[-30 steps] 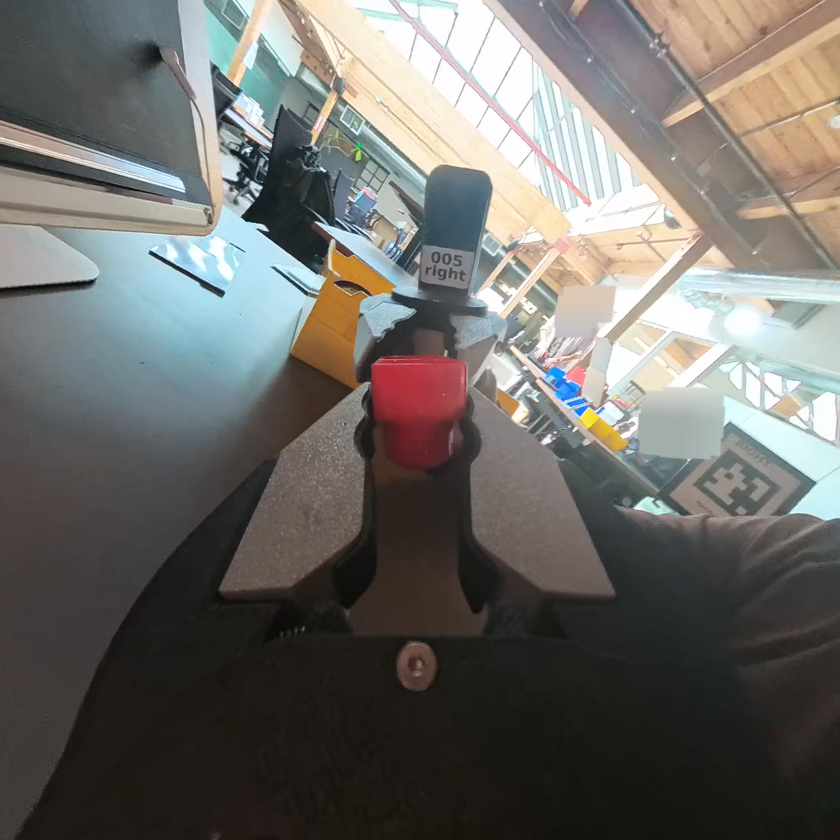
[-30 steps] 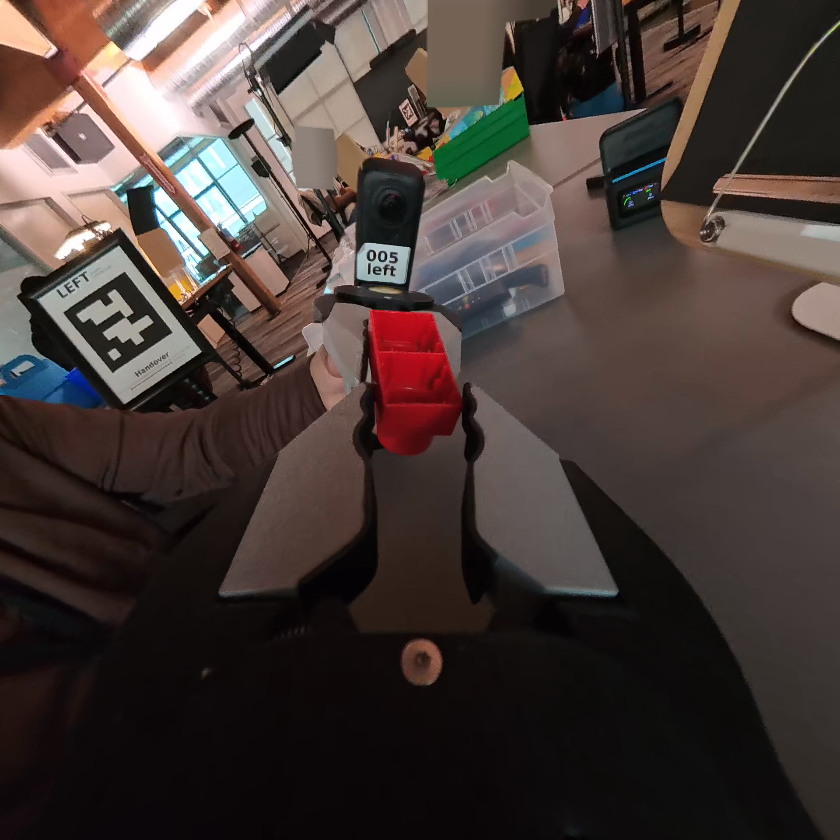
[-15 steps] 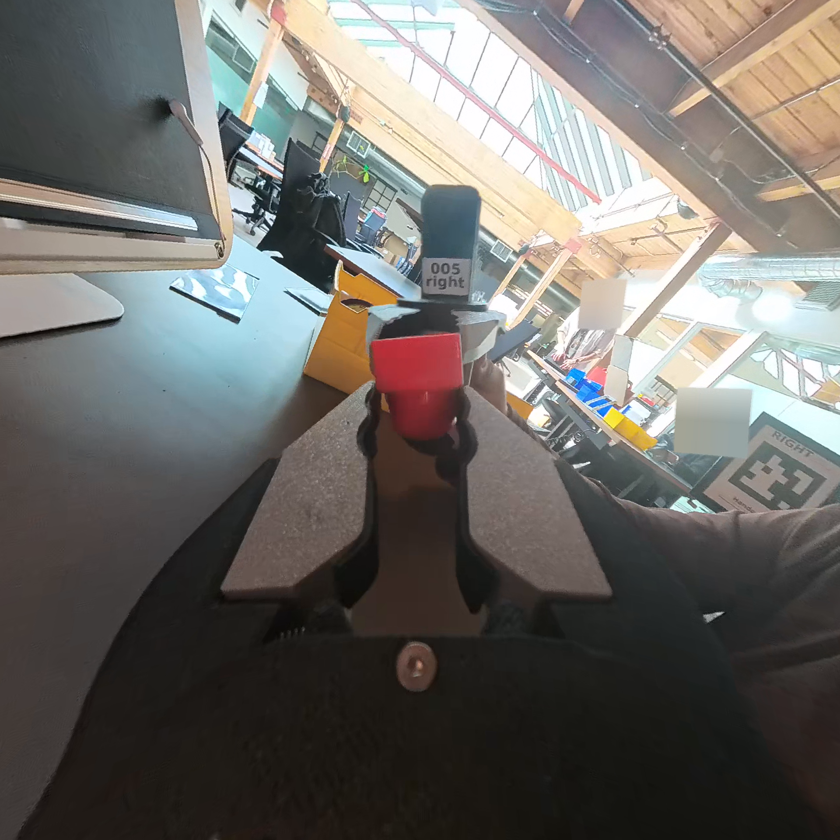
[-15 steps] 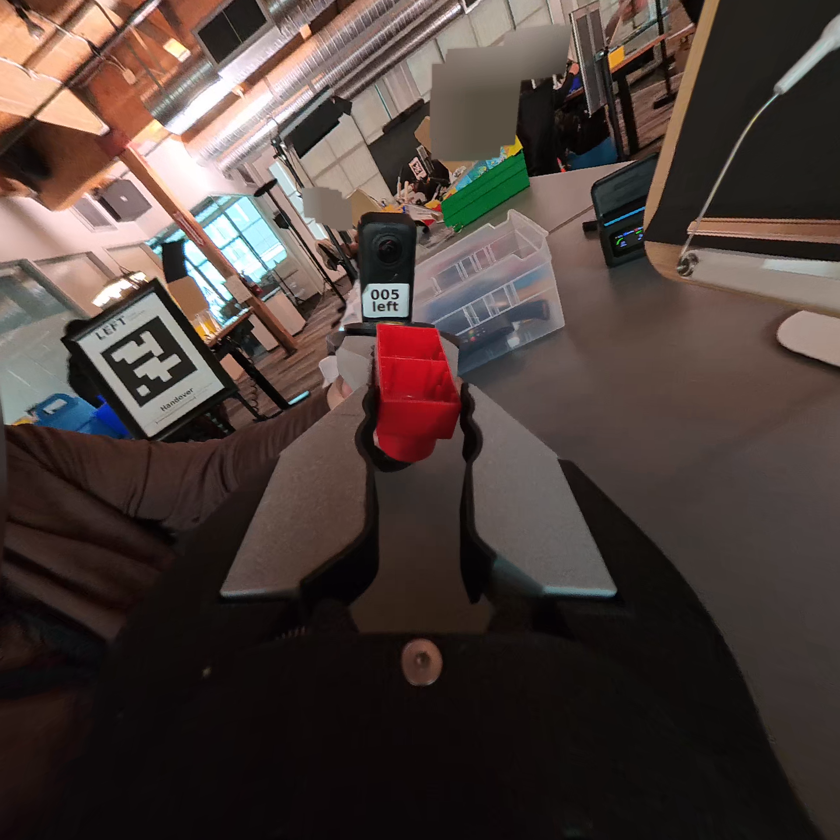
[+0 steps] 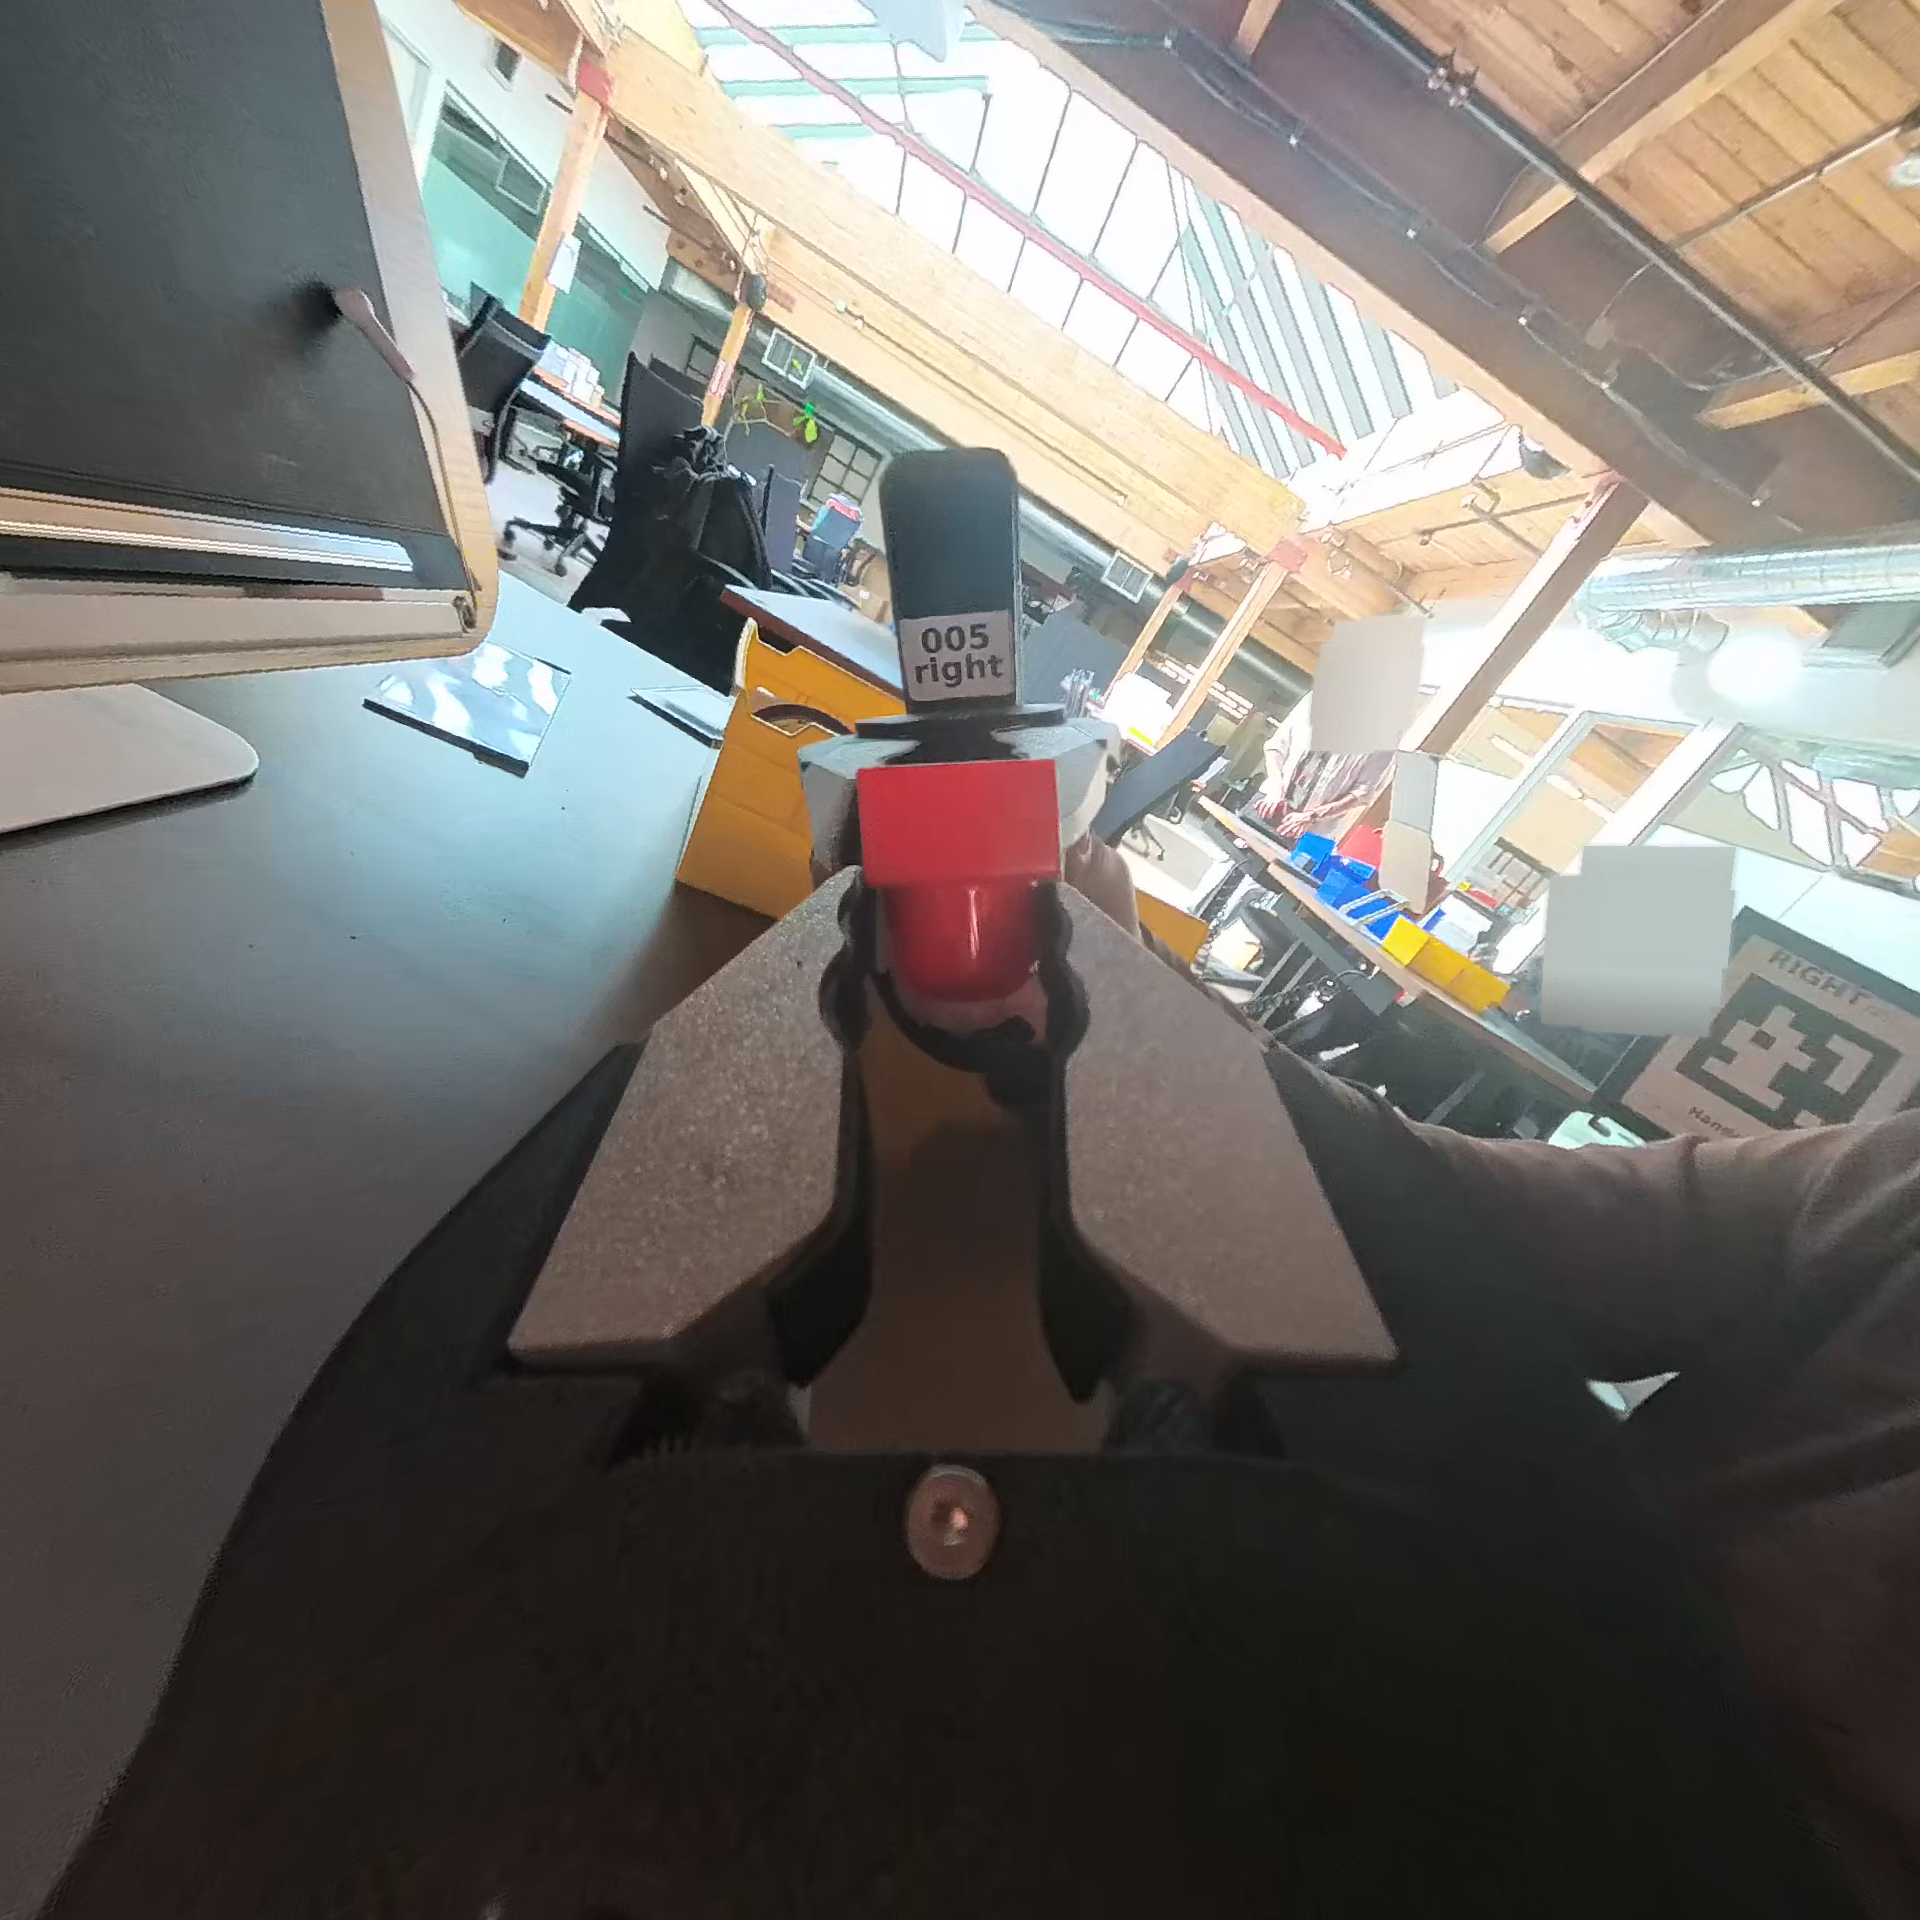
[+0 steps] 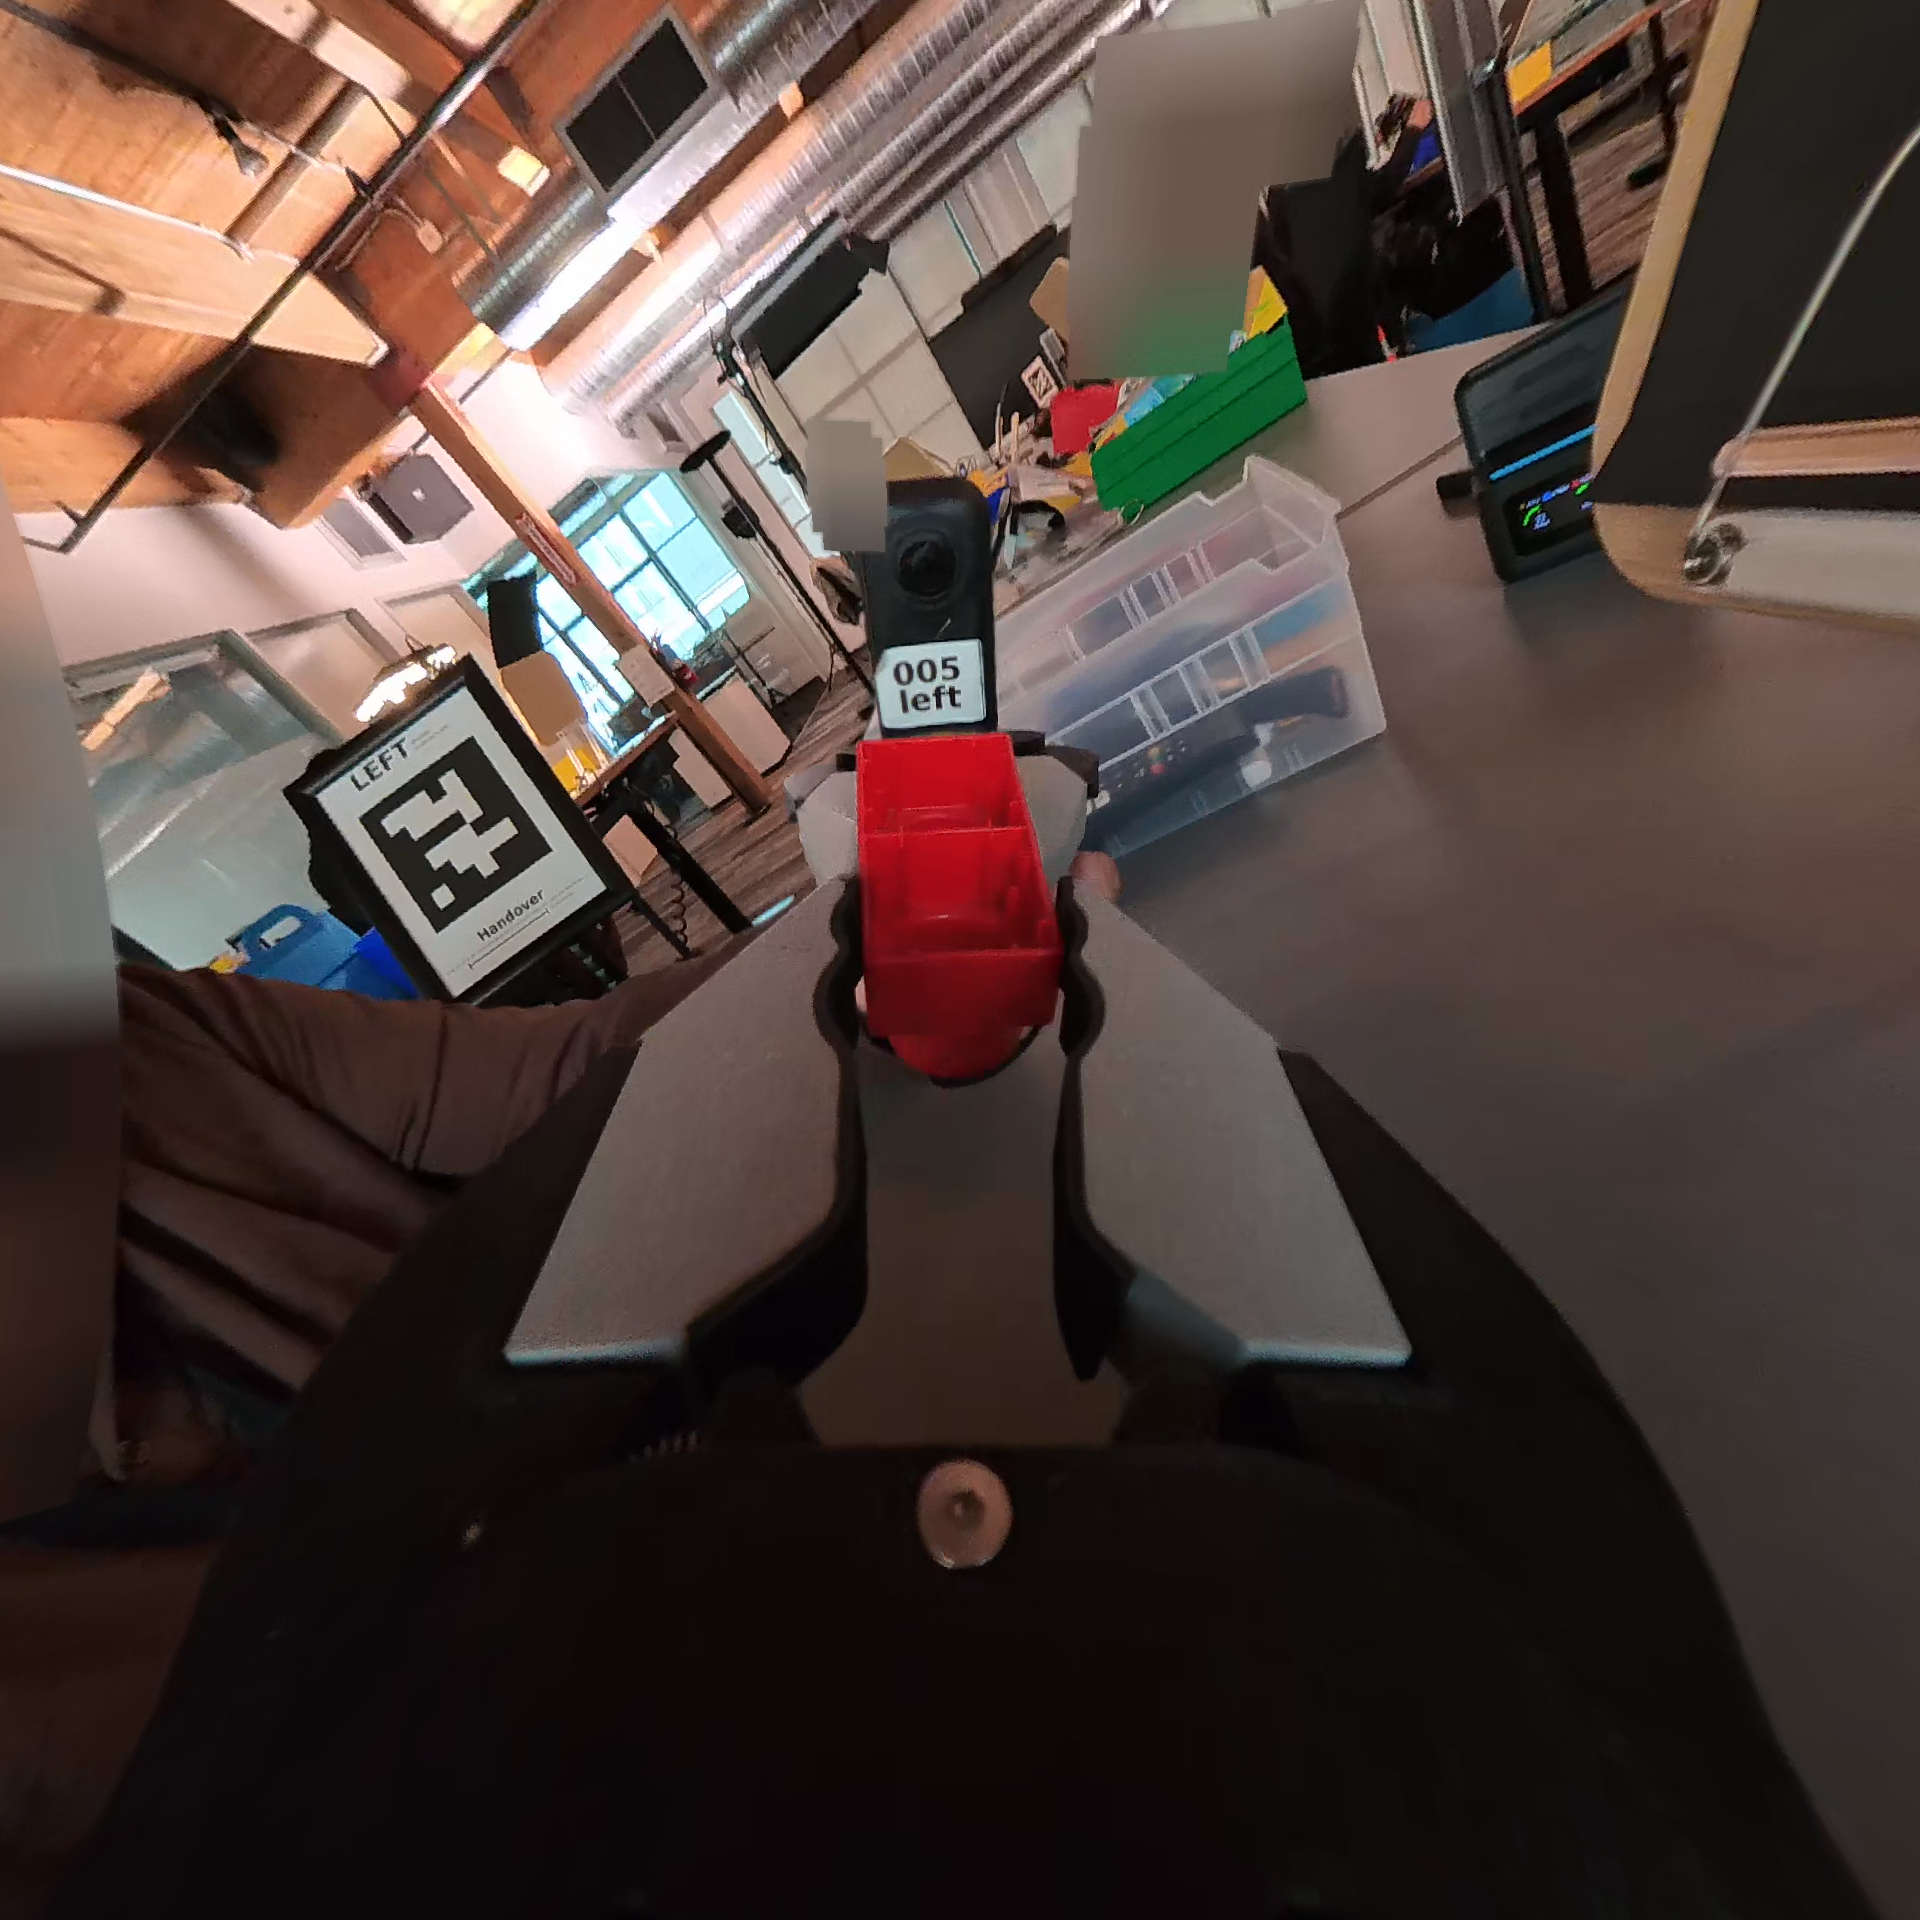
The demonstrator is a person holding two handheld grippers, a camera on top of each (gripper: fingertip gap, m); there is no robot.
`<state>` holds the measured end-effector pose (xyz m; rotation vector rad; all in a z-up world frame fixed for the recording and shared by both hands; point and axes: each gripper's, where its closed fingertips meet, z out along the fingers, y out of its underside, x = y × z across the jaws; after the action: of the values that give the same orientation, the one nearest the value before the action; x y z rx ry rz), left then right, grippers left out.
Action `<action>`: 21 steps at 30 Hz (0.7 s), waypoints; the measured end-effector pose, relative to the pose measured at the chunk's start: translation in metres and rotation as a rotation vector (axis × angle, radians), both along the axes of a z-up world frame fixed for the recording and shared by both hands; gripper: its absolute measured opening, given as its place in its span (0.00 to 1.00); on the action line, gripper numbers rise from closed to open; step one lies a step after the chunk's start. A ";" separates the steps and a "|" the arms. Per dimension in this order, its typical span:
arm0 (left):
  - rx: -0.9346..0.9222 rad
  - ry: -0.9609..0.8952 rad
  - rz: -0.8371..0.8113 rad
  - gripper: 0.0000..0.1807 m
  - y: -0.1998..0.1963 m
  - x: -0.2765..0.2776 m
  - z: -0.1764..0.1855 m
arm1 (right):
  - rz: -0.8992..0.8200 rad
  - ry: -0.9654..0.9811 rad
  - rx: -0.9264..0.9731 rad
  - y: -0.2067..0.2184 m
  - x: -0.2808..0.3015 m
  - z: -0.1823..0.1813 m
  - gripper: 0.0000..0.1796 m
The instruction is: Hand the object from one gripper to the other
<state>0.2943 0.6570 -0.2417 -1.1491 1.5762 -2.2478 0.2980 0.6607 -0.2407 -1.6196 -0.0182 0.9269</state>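
Note:
A red toy brick (image 5: pixel 956 821) with a round stud is held in the air between both grippers, which face each other tip to tip. My left gripper (image 5: pixel 956 956) is shut on the stud end. My right gripper (image 6: pixel 956 966) is shut on the sides of the brick (image 6: pixel 951 894), whose hollow underside faces up in the right wrist view. The right gripper (image 5: pixel 956 769) shows just behind the brick in the left wrist view, and the left gripper (image 6: pixel 935 810) just behind it in the right wrist view. The far fingertips are partly hidden by the brick.
A dark table (image 5: pixel 312 987) lies below. A monitor (image 5: pixel 208 364) and a yellow box (image 5: pixel 748 810) stand on it. A clear plastic organiser (image 6: pixel 1216 665), a small black device (image 6: pixel 1527 499) and a framed marker sign (image 6: pixel 457 821) show in the right wrist view. A person's brown sleeve (image 6: pixel 312 1091) is at left. My two grippers' fingertips are within a few centimetres of each other. The clear plastic organiser (image 6: pixel 1216 665) is about equally far from each gripper, around 25 centimetres.
Both grippers have tilted and shifted together above the table. In the left wrist view the brick now sits farther out at the fingertips, with only the stud between them; in the right wrist view it has kept its place.

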 end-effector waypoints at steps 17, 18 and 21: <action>0.179 0.109 0.066 0.09 0.002 0.012 -0.032 | -0.818 -0.712 -0.058 -0.023 0.106 0.014 0.19; 0.190 0.113 0.062 0.09 0.000 0.012 -0.034 | -0.905 -0.766 -0.042 -0.032 0.114 0.024 0.19; 0.230 0.133 0.055 0.09 -0.002 0.012 -0.040 | -1.206 -0.932 0.050 -0.071 0.134 0.063 0.18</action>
<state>0.3059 0.6547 -0.2819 -1.2799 1.7741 -1.9303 0.4319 0.5895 -0.1781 -1.5009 0.2600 -0.7492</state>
